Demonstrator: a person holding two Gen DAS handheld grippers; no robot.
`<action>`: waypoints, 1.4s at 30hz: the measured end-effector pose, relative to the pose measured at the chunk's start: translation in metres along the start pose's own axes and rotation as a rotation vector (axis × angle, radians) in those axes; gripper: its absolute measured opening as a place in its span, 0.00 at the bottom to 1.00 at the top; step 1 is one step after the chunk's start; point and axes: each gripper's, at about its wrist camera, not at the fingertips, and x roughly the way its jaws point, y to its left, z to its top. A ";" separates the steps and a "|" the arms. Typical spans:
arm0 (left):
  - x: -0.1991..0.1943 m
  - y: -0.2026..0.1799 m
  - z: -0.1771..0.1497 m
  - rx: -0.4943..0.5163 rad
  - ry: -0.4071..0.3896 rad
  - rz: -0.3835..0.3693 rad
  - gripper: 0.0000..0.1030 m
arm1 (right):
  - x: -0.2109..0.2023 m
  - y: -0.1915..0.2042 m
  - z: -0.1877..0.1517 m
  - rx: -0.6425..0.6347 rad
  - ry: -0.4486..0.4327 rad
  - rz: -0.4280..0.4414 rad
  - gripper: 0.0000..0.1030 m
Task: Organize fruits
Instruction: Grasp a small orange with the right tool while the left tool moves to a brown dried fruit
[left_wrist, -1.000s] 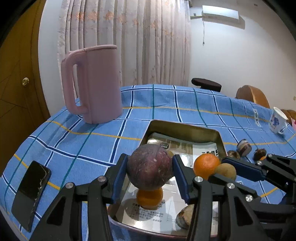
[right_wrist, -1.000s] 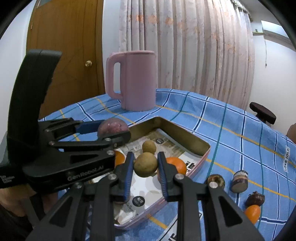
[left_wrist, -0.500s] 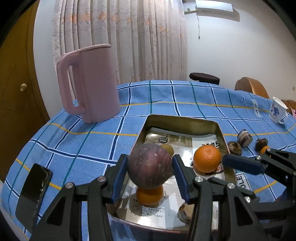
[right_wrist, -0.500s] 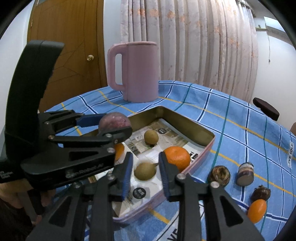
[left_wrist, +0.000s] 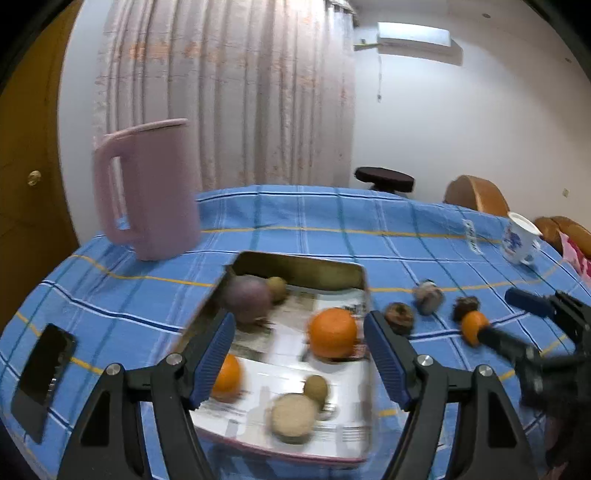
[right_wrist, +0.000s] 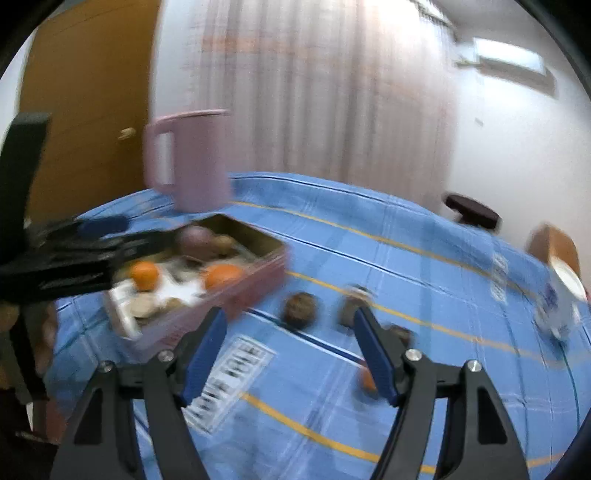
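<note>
Both of our grippers have let go since a moment ago: the left gripper (left_wrist: 300, 354) now has its jaws spread wide with nothing between them, and the purple fruit (left_wrist: 248, 300) it was holding lies in the tray (left_wrist: 295, 264), at the far left corner, touching a small brown fruit (left_wrist: 277, 287). Our right gripper (right_wrist: 291, 350) is likewise released and empty, and it has swung away from the tray to hover over the tablecloth (right_wrist: 424, 258); this view is heavily blurred. From largest to smallest, we see the round table under its blue checked cloth (left_wrist: 303, 214), then the pink jug (left_wrist: 147, 188) standing near the far left edge, just behind the tray. The tray sits toward the near middle, lined with printed paper. Inside it a big orange (left_wrist: 332, 334) rests by the right wall, a smaller orange (left_wrist: 226, 376) lies by the left wall behind our left finger, and a pale round fruit (left_wrist: 293, 413) and a small brown one (left_wrist: 315, 387) touch each other near the front wall. A black phone (left_wrist: 42, 373) lies flat at the near left edge, and a white cup (left_wrist: 519, 240) stands at the far right. Right of the tray, on the bare cloth, we find a dark brown fruit (right_wrist: 300, 309) nearest the tray, two more brownish pieces (left_wrist: 428, 297) beyond it, and a tiny orange fruit (left_wrist: 472, 326).
</note>
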 end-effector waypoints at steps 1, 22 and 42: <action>0.001 -0.006 -0.001 0.010 0.007 -0.005 0.71 | 0.000 -0.008 0.000 0.018 0.008 -0.022 0.72; 0.034 -0.082 -0.001 0.116 0.070 -0.112 0.71 | 0.043 -0.049 -0.016 0.140 0.225 0.061 0.35; 0.079 -0.153 0.004 0.149 0.194 -0.287 0.70 | 0.007 -0.108 -0.024 0.254 0.129 -0.165 0.35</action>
